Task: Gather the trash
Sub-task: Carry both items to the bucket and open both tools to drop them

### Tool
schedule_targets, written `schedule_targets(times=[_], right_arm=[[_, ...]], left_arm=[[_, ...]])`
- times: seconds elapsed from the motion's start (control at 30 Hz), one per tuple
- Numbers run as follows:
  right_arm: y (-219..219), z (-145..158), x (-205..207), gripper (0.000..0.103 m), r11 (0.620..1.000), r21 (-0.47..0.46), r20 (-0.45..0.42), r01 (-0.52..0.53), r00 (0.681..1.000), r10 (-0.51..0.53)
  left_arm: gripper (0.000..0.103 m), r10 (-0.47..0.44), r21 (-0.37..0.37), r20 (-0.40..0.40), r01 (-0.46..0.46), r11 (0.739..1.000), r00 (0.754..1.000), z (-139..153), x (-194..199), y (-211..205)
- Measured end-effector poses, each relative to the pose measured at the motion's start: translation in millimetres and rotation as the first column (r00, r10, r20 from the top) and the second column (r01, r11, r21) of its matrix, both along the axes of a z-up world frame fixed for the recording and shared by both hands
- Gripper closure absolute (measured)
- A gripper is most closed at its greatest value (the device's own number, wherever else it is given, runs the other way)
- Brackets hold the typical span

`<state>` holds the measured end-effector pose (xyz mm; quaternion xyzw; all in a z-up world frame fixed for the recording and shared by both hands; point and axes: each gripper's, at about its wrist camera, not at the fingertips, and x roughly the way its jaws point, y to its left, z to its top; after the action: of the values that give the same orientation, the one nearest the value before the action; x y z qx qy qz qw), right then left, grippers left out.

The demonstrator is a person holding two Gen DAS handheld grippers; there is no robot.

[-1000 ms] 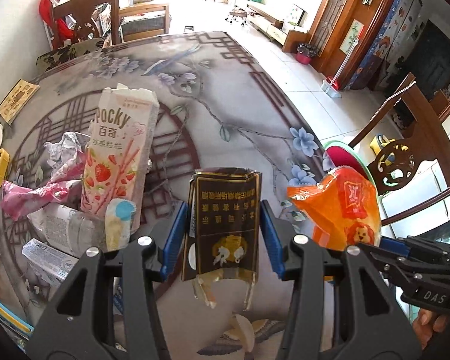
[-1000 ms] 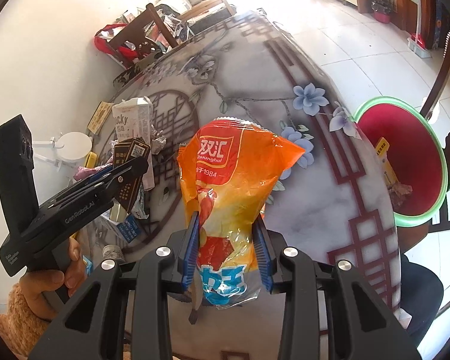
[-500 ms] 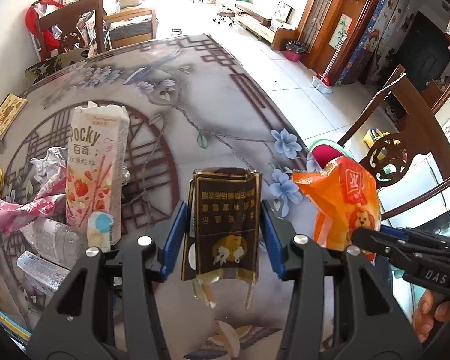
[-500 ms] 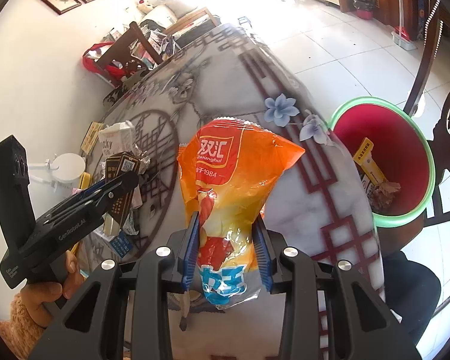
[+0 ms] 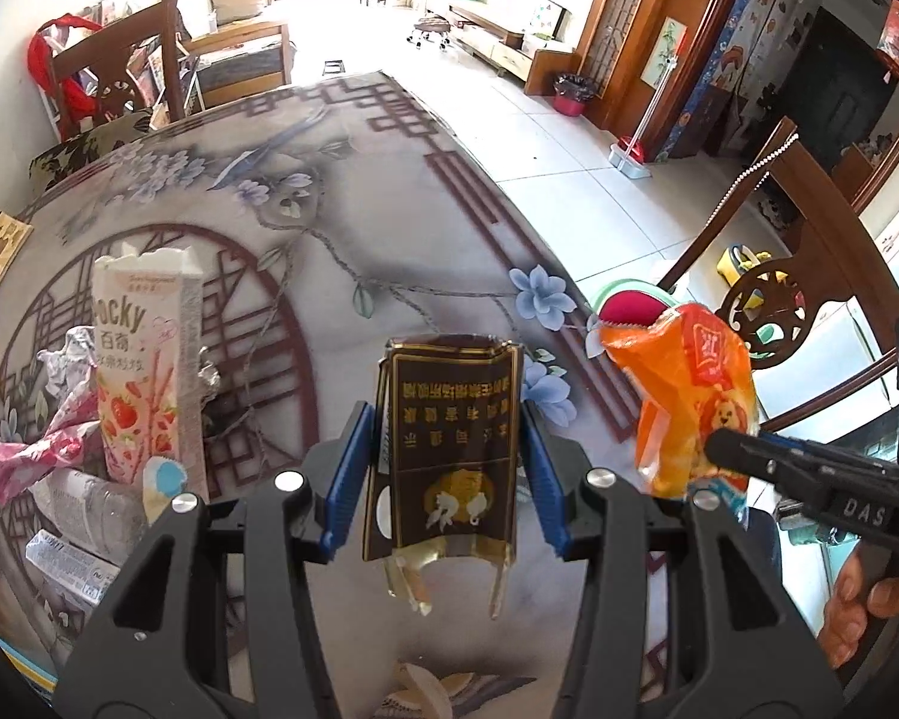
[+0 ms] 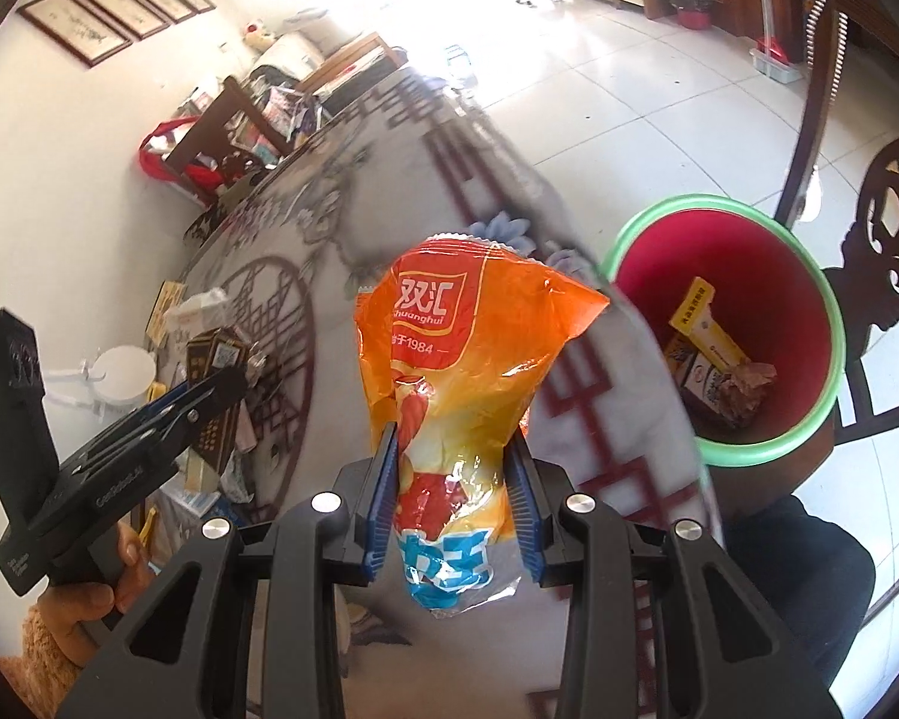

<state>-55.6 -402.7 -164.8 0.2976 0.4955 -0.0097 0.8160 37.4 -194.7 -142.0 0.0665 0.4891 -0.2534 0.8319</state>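
Note:
My left gripper (image 5: pixel 443 467) is shut on a dark brown cigarette pack (image 5: pixel 446 443), held upright above the patterned table (image 5: pixel 341 192). To its right, my right gripper (image 6: pixel 452 497) is shut on an orange snack bag (image 6: pixel 461 359), also seen as the orange snack bag (image 5: pixel 683 395) in the left wrist view. A red bin with a green rim (image 6: pixel 749 449) stands on the floor just beyond the table edge, right of the bag; it holds a yellow box (image 6: pixel 704 323) and crumpled wrappers. The left gripper (image 6: pixel 210 395) with its cigarette pack (image 6: pixel 213 359) shows at the left of the right wrist view.
More litter lies on the table's left side: a pink Pocky box (image 5: pixel 144 371), a pink wrapper (image 5: pixel 24 455), crumpled foil (image 5: pixel 72 353) and a flat carton (image 5: pixel 72 563). Dark wooden chairs (image 5: pixel 809 287) stand by the bin and at the table's far end (image 5: pixel 120 72).
Both grippers have carried their loads rightward toward the table edge. The bin has come closer and more centred in the right wrist view; the Pocky box slid left in the left wrist view.

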Motion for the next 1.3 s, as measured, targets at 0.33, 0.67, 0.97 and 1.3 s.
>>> schedule_targets(times=[0.33,0.67,0.97,1.3], right_arm=[[-51.8,-14.1,-8.5,0.07,0.994,-0.023,-0.035,0.107,0.994,-0.108],[-104.1,-32.5,-3.7,0.068,0.98,-0.093,-0.063,0.178,0.981,-0.184],[-138.0,-39.9,-10.6,0.043,0.961,-0.113,-0.056,0.253,0.964,-0.26],[-160.9,-36.1,-47.7,0.043,0.927,-0.14,-0.064,0.347,0.931,-0.358]], left_arm=[[0.056,-0.061,0.006,-0.023,0.061,0.998,0.998,-6.1,2.9,-37.0],[0.056,-0.109,0.018,-0.022,0.109,0.994,0.994,-9.1,2.4,-68.9],[0.056,-0.177,0.011,-0.026,0.177,0.984,0.984,-12.7,0.6,-107.1],[0.056,-0.358,-0.023,-0.003,0.358,0.933,0.934,-14.0,-6.9,-199.9]])
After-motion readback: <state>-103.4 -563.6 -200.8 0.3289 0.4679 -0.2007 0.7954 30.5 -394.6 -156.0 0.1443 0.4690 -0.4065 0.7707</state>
